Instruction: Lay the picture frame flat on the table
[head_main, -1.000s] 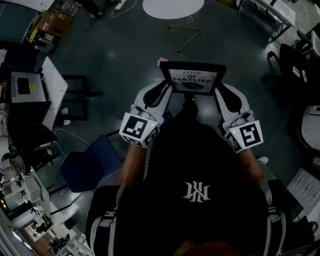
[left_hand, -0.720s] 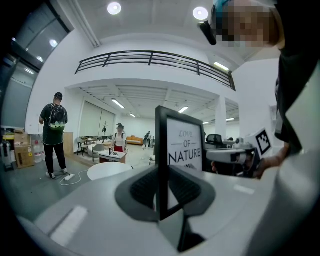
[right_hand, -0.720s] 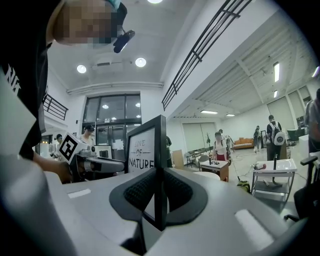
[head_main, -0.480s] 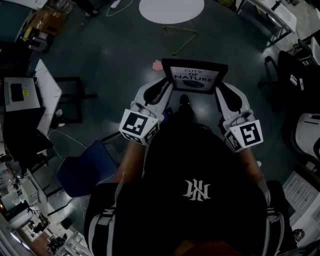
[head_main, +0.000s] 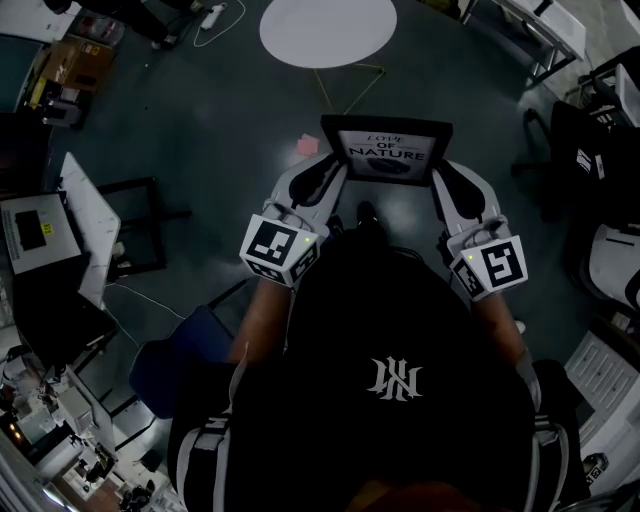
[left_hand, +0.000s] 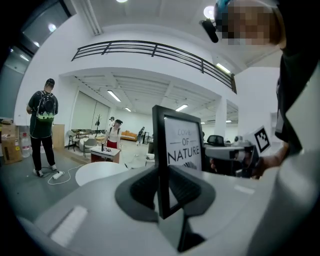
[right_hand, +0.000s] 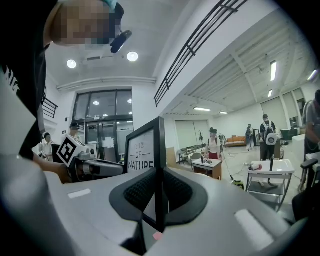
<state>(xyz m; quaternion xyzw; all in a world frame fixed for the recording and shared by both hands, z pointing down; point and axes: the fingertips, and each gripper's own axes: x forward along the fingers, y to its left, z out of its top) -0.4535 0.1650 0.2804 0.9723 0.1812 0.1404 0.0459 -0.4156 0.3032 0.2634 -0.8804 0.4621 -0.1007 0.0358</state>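
Observation:
A black picture frame with a white print reading "LOVE OF NATURE" is held in the air in front of the person, above the floor. My left gripper is shut on the frame's left edge, my right gripper on its right edge. In the left gripper view the frame stands upright, its black edge pinched between the dark pads. The right gripper view shows the frame from the other side, clamped between the pads, with the other gripper beyond it.
A round white table stands on the dark floor ahead. A pink scrap lies on the floor left of the frame. Desks and chairs line the room's left and right sides. Other people stand farther off.
The person has moved forward with the frame held in both grippers: the round table and floor clutter have slid nearer and leftward. The grip on the frame is unchanged.

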